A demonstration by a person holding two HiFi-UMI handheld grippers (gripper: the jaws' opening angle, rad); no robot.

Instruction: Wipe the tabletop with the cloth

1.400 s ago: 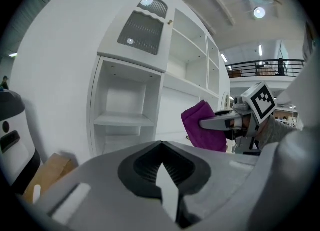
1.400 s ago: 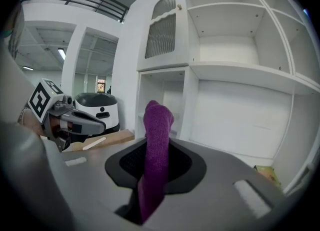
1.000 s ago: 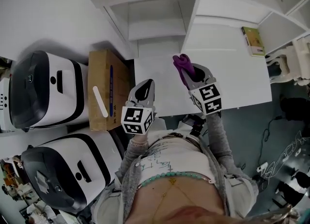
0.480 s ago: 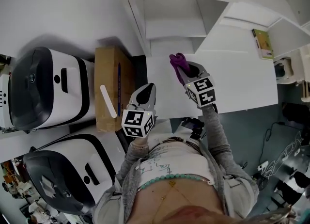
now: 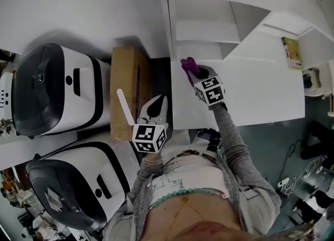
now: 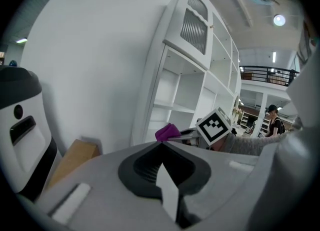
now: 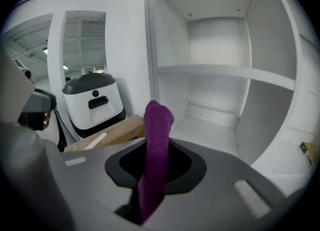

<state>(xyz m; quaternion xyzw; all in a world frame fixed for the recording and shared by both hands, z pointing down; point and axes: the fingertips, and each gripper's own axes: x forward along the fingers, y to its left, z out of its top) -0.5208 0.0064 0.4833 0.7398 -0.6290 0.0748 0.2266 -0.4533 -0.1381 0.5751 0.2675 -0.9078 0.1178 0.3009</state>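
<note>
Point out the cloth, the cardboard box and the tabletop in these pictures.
cloth point(image 5: 188, 66): head view, on its bunched purple end.
box point(image 5: 125, 70): head view, on its brown top face.
tabletop point(image 5: 261, 94): head view, on its bare white middle.

The right arm point(image 5: 229, 138), in a grey sleeve, stretches toward the far side. Its right gripper point(image 5: 194, 71) has its jaws clamped on a purple cloth point(image 5: 187, 64). The left gripper point(image 5: 156, 104) sits nearer, close to the torso, jaws pressed together.
</note>
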